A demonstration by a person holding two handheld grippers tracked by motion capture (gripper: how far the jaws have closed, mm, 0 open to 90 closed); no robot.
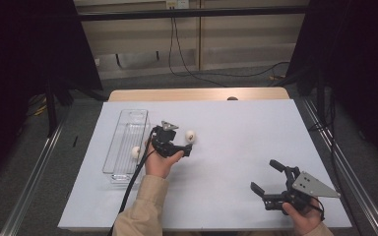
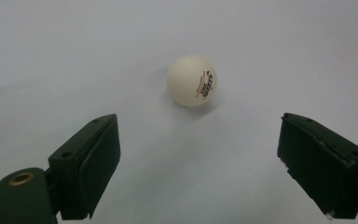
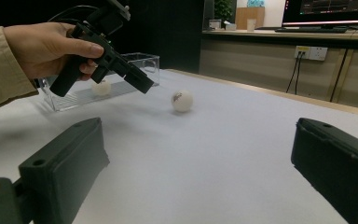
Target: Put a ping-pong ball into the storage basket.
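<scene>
One ball [image 2: 191, 80], light, hard and apt to roll, lies on the sheet [image 1: 236, 147] just ahead of the wide, empty left tongs [image 2: 199, 158], best pinched across its middle, while the right tongs [image 3: 200, 172] gape empty well apart.

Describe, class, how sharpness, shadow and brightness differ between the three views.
High view: dim and soft, the floor around the white table dark. Left gripper view: the white printed ping-pong ball is fairly sharp with a faint shadow, the near black jaws blurred. Right gripper view: near jaws soft, background brighter.
</scene>
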